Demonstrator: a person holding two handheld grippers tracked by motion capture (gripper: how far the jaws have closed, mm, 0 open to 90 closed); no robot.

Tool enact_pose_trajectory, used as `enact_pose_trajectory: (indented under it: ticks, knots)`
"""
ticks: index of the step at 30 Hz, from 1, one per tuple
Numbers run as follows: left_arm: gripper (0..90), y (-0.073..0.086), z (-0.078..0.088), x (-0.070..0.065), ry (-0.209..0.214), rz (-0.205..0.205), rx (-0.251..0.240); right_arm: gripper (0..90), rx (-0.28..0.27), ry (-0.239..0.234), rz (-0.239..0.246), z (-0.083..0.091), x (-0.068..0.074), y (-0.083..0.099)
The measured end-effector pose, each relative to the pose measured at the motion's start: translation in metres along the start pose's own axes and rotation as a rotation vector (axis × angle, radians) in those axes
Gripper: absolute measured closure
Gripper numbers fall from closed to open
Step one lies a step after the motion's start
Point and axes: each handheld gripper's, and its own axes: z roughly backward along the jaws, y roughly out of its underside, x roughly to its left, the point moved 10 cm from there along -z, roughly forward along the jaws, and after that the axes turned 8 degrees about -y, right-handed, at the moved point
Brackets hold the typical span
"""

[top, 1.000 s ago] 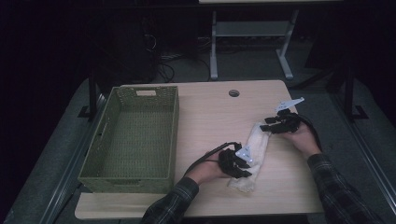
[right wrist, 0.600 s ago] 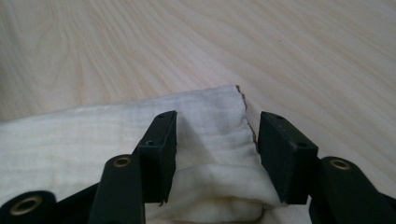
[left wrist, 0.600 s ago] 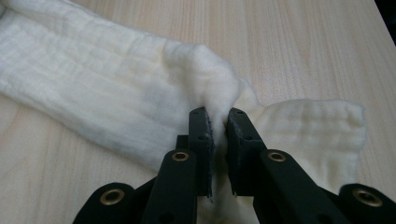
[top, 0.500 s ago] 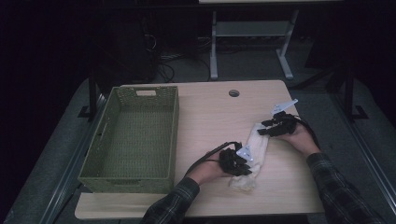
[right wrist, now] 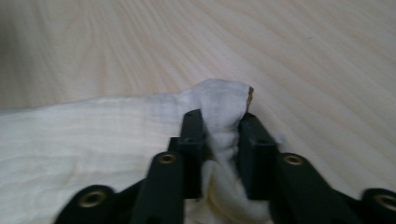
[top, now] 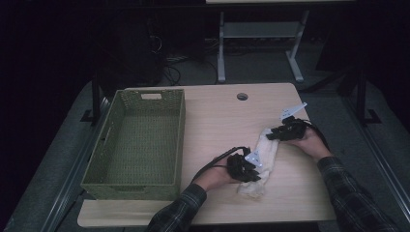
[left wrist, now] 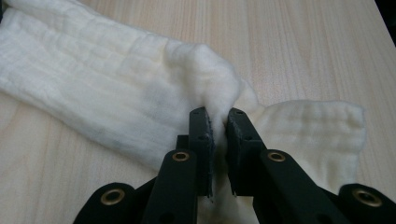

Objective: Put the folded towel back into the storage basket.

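Dim lab: bare desks [top: 227,121], floor cables [top: 174,72]

No words, labels, brand marks, numbers or signs can be read anywhere — not on the cloth [top: 261,154], the basket [top: 140,140] or the table [top: 227,121].

A cream-white cloth [top: 263,157], soft and crinkled, lies folded in a long band on the desk [top: 217,116], running aslant from near the front edge towards the right edge. Its near end is bunched up into a raised fold, and its far corner is gathered into a small peak.
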Motion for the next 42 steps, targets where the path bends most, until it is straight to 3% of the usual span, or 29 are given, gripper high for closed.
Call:
enact_pose_trajectory:
  ticks: [3,11,20,27,36,42]
  knots:
    - [81.8,0.000,0.000,0.000,-0.006,0.010,0.008,79.8,0.006,-0.018,-0.017,0.000,0.002,0.000]
    - [83.0,-0.006,0.005,0.001,-0.007,0.031,-0.004,83.0,0.013,-0.011,-0.053,0.000,0.003,-0.001]
    - [83.0,-0.022,0.032,0.004,-0.037,0.072,-0.064,83.0,0.031,-0.003,-0.002,0.011,0.012,-0.029]
    - [83.0,-0.035,0.055,0.011,-0.087,0.093,-0.064,83.0,0.007,-0.016,0.043,0.019,0.024,-0.053]
    - [83.0,-0.055,0.093,0.028,-0.152,0.062,-0.057,82.9,-0.021,-0.042,0.115,0.030,0.040,-0.086]
    - [83.0,-0.056,0.111,0.037,-0.143,0.088,-0.078,82.9,-0.039,-0.071,0.131,0.033,0.049,-0.108]
